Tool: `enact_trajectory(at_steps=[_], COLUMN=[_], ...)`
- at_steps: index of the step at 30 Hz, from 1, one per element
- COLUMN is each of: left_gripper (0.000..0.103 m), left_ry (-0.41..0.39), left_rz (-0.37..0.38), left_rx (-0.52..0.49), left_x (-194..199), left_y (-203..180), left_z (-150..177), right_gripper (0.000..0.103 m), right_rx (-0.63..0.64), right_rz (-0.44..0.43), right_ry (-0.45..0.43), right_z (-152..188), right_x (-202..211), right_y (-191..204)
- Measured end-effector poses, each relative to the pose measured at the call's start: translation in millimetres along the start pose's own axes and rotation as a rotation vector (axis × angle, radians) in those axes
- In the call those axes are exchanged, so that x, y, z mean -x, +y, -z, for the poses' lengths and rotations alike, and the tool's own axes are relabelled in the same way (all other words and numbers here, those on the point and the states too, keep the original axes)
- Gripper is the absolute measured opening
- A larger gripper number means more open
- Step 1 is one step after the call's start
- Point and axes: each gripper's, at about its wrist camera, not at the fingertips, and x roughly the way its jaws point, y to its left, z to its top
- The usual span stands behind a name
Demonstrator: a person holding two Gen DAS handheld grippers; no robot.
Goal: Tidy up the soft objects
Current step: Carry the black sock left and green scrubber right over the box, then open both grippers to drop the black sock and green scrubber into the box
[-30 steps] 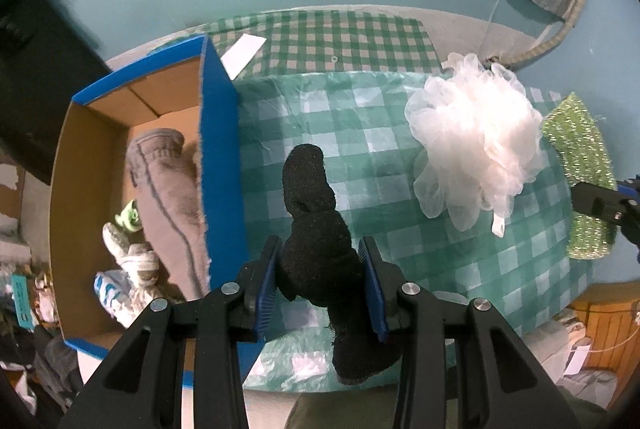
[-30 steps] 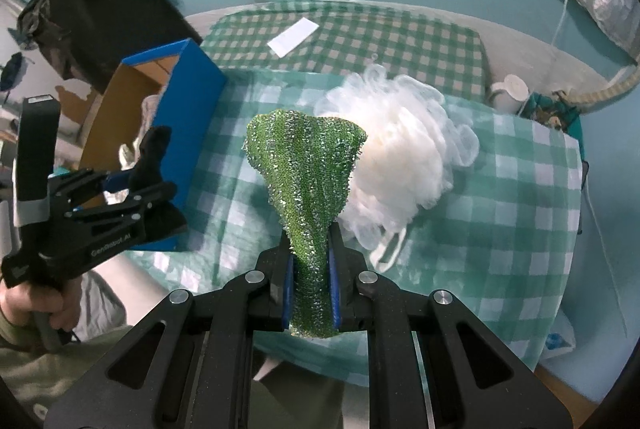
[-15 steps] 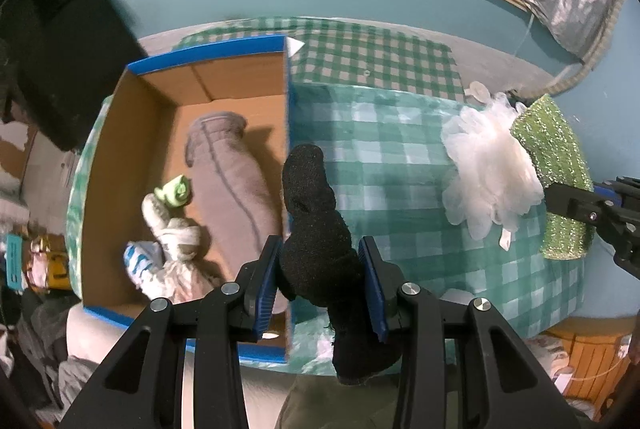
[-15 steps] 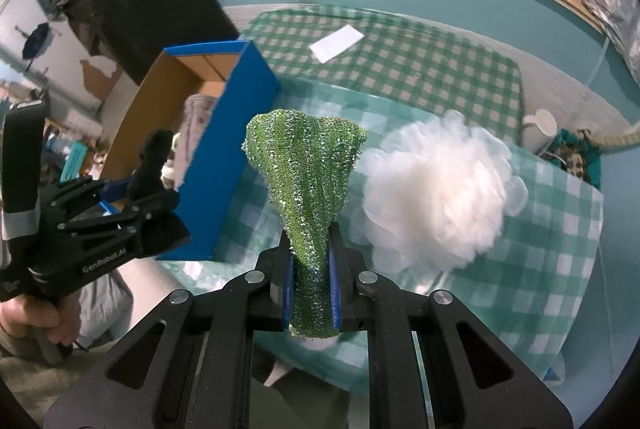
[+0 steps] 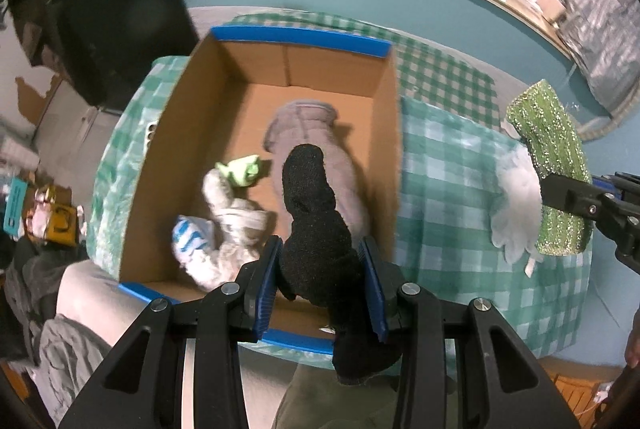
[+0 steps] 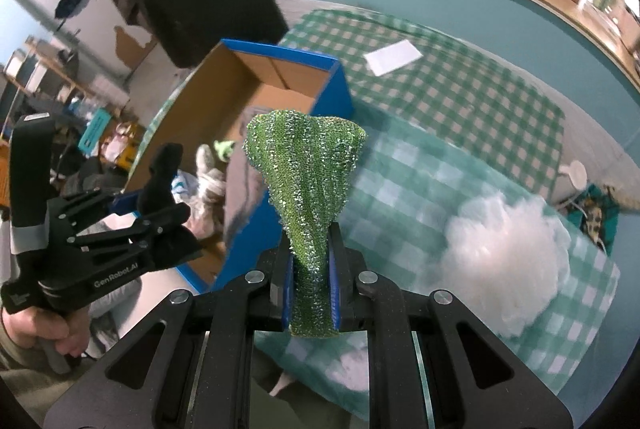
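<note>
1. Left tongs (image 5: 322, 275) clamp the black sock (image 5: 316, 229), hanging over the cardboard box (image 5: 280, 69) (grey sock (image 5: 316, 133) inside).
2. Right tongs (image 6: 311, 293) pinch the green scrubber cloth (image 6: 308, 181) above the bench (image 6: 460, 101).
3. White loofah (image 6: 504, 253) lies on the bench.

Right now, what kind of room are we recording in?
Probably a lived-in home room, not a lab: a table under a green checkered cloth, clutter on the floor and a wooden wall shelf with household items.

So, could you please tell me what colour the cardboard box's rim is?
Blue rim on the brown cardboard box, clearest in the left wrist view.
</note>
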Motion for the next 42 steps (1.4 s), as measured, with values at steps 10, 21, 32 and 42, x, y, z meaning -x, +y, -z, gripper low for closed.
enact_trajectory(at_steps=[10,21,32,42], left_gripper=[0.039,0.039,0.039,0.043], left_ry=[0.007,0.029,0.048,0.089], left_rz=[-0.025,-0.043,-0.051,-0.061], left_rx=[0.063,0.118,0.126,0.137], left_x=[-9.3,-25.4,-37.6,-49.2], left_y=[47.0,86.6,95.1,95.3], left_z=[-5.1,-13.3,-17.2,-12.0], right_gripper=[0.013,0.013,0.013,0.02], right_rx=[0.079,0.147,0.166,0.196], right_rz=[-0.039,-0.074,-0.086,-0.077], right_ry=[0.032,0.085,0.135,0.193], right_z=[-40.3,-64.4,-71.6,-66.4], right_x=[-30.1,-62.1,-86.8,-103.9], right_y=[44.4,82.1,99.7,110.6])
